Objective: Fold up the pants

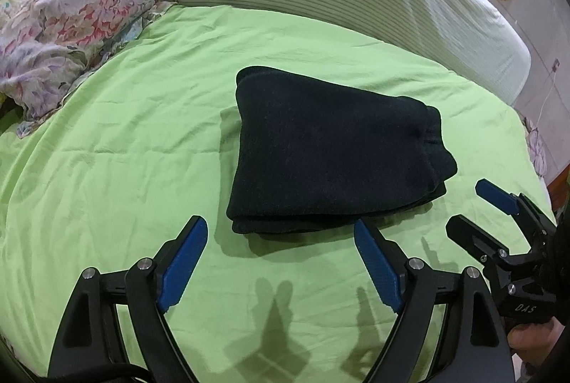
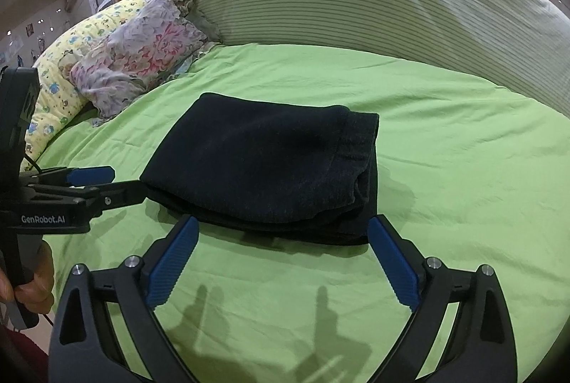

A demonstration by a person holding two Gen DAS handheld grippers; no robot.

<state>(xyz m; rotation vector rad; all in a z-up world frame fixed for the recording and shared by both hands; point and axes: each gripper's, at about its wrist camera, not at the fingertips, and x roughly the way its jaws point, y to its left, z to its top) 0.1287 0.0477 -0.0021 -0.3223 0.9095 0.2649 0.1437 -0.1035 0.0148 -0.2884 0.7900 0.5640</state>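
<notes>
Left wrist view: pants (image 1: 331, 151) folded into a thick dark stack on green bed (image 1: 124, 133). Soft, floppy, light; best pinched at near layered edge. Left tongs (image 1: 281, 251) and right tongs (image 2: 283, 249) wide, empty.

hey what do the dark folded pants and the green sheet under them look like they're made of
The pants look like a thick, soft knit, maybe fleece or sweatpant jersey: matte, faintly fuzzy, with a ribbed band at one end. Black or dark navy; I cannot tell which. The green sheet looks like thin woven cotton or a cotton blend: smooth, matte, with fine sharp creases. Exact fibres cannot be told from the look.
</notes>
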